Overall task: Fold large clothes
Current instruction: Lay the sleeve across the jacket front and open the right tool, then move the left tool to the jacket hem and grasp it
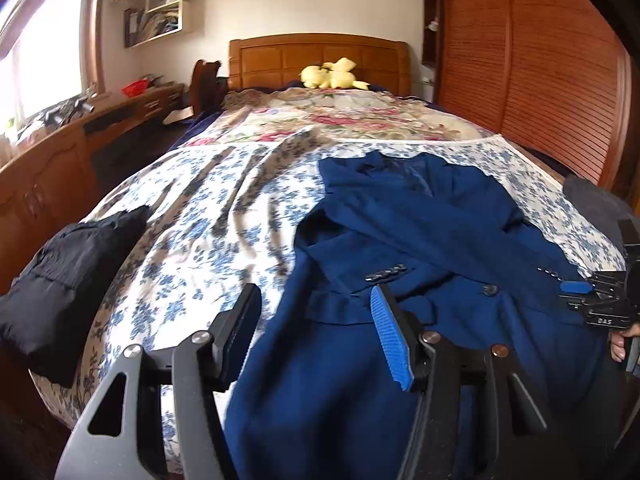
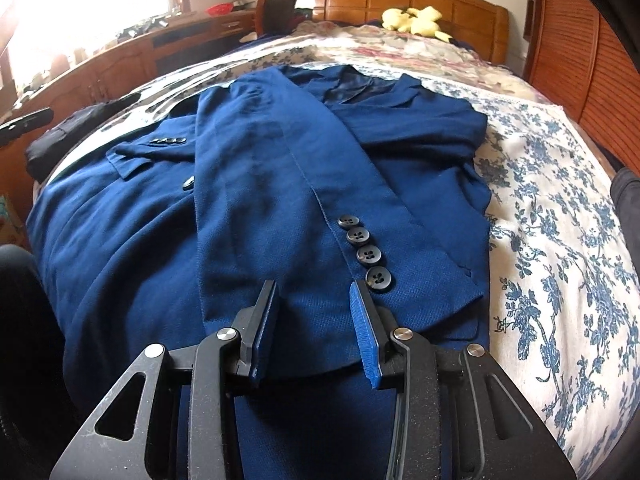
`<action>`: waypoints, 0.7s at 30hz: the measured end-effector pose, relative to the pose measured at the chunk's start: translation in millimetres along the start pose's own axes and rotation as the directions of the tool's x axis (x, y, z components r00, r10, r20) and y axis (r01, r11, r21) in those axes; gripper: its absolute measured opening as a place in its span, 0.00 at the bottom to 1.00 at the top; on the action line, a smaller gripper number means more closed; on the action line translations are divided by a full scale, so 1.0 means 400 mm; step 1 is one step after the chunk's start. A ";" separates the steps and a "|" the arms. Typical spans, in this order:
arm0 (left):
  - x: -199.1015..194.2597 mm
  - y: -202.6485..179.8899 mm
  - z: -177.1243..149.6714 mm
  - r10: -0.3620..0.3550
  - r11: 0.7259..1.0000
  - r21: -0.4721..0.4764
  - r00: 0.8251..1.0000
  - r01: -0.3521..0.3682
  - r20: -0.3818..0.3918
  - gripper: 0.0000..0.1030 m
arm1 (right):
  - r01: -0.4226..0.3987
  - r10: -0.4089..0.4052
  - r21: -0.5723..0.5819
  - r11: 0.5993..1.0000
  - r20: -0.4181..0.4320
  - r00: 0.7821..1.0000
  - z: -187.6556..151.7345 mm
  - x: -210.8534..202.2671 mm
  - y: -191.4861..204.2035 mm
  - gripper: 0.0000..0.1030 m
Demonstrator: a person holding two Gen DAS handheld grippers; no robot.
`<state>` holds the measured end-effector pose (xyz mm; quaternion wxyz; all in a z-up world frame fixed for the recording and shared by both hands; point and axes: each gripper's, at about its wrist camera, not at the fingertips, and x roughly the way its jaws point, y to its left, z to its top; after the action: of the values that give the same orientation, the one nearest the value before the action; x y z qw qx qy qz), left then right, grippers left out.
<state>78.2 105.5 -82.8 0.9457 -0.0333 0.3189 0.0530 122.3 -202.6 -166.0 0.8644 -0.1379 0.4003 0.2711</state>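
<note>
A blue suit jacket [image 1: 420,240] lies flat on the bed, collar toward the headboard, both sleeves folded across its front. My left gripper [image 1: 316,300] is open and empty just above the jacket's lower left part. In the right wrist view the jacket [image 2: 260,168] fills the middle, and my right gripper [image 2: 314,292] is open with its fingers on either side of the right sleeve's cuff, next to the cuff buttons [image 2: 366,252]. The right gripper also shows at the right edge of the left wrist view [image 1: 580,288].
A folded black garment [image 1: 68,276] lies on the bed's near left corner. The floral bedspread [image 1: 208,216] covers the bed. A yellow plush toy [image 1: 332,74] sits by the wooden headboard. A wooden desk [image 1: 80,136] runs along the left, a wardrobe [image 1: 540,60] on the right.
</note>
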 end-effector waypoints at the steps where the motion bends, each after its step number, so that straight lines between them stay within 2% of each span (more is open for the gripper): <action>1: 0.003 0.013 -0.004 0.002 1.000 -0.007 1.000 -0.002 -0.005 0.54 | -0.004 0.004 -0.001 1.000 -0.004 1.000 0.002 -0.001 -0.001 0.35; 6: 0.039 0.054 -0.021 -0.005 1.000 0.007 0.999 0.005 -0.046 0.54 | -0.017 0.017 0.038 0.999 0.010 1.000 0.010 -0.026 -0.019 0.36; 7: 0.049 0.060 -0.027 -0.008 1.000 0.015 0.998 0.009 -0.059 0.54 | -0.010 0.009 0.051 0.999 0.018 1.000 0.010 -0.035 -0.024 0.39; 11: 0.077 0.079 -0.055 -0.038 0.999 0.028 0.994 0.041 -0.104 0.54 | 0.046 -0.052 0.123 0.991 0.049 0.997 -0.002 -0.084 -0.057 0.47; 18: 0.111 0.108 -0.099 -0.092 0.996 0.007 0.982 0.094 -0.164 0.54 | 0.161 -0.167 0.212 0.964 0.012 0.986 -0.047 -0.150 -0.124 0.49; 20: 0.114 0.122 -0.105 -0.110 0.994 -0.021 0.981 0.108 -0.162 0.51 | 0.188 -0.191 0.219 0.957 -0.007 0.982 -0.064 -0.168 -0.136 0.49; 21: 0.116 0.126 -0.107 -0.114 0.993 -0.029 0.980 0.111 -0.165 0.46 | 0.199 -0.201 0.217 0.956 -0.016 0.980 -0.071 -0.174 -0.138 0.49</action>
<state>82.9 155.1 -146.4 0.9168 -0.0649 0.3939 -0.0004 99.8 -285.5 -129.7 0.8984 -0.0815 0.4091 0.1373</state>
